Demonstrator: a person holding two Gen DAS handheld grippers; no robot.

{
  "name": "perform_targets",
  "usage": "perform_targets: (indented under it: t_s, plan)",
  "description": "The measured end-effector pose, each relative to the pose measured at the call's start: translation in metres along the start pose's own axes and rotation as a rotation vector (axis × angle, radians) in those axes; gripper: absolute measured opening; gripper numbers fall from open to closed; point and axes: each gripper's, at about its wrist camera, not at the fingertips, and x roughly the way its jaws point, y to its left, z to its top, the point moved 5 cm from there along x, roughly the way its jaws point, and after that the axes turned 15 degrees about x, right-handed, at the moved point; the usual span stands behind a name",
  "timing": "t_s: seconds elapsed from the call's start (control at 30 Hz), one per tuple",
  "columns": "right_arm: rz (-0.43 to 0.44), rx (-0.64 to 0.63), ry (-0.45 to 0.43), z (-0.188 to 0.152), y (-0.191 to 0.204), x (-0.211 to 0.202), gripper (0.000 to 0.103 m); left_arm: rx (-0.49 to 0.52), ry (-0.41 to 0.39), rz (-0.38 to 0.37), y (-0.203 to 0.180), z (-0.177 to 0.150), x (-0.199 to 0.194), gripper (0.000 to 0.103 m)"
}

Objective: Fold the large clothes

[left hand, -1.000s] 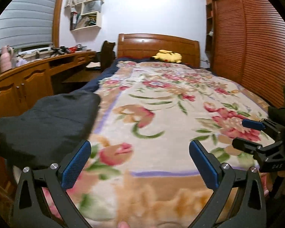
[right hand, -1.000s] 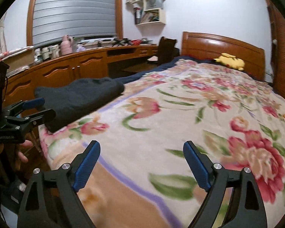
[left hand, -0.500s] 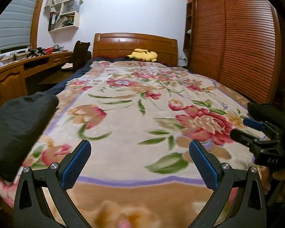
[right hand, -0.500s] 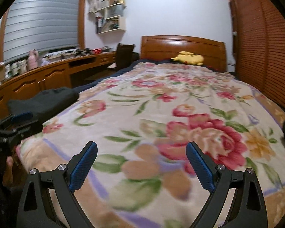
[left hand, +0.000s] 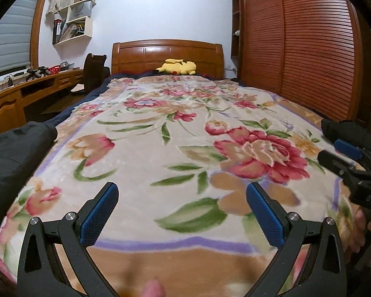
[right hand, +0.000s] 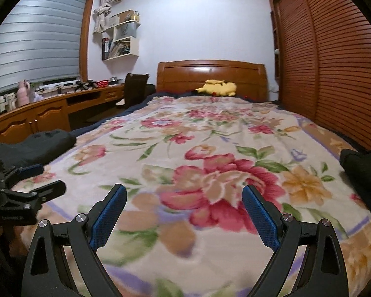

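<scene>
A folded dark garment (left hand: 14,153) lies on the bed's near left corner; it also shows in the right wrist view (right hand: 37,146). A second dark garment (right hand: 363,173) lies at the bed's right edge, and shows in the left wrist view (left hand: 343,131). My left gripper (left hand: 181,208) is open and empty above the foot of the floral blanket (left hand: 185,133). My right gripper (right hand: 184,210) is open and empty above the blanket (right hand: 210,148). Each gripper shows in the other's view: right gripper (left hand: 341,156), left gripper (right hand: 42,178).
A yellow plush toy (left hand: 176,67) lies by the wooden headboard (left hand: 168,54). A long wooden desk (right hand: 49,111) with clutter and a dark chair (right hand: 136,91) run along the left. Slatted wardrobe doors (left hand: 309,49) stand on the right.
Both grippers have swung to the right, away from the folded garment at the left, and now face down the length of the bed. The second dark garment has come into view. Both stay open.
</scene>
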Motion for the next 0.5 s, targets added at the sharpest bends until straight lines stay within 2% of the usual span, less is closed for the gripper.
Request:
perform_targets:
  t_s: [0.2, 0.5]
  plan:
    - [-0.021, -0.003, 0.002, -0.007, -0.003, -0.008, 0.095, 0.003, -0.049, 0.015, -0.007, 0.004, -0.009, 0.103]
    - [-0.023, 0.008, -0.009, -0.004, -0.006, -0.01, 0.095, -0.008, -0.04, 0.013, -0.004, 0.0, -0.007, 0.103]
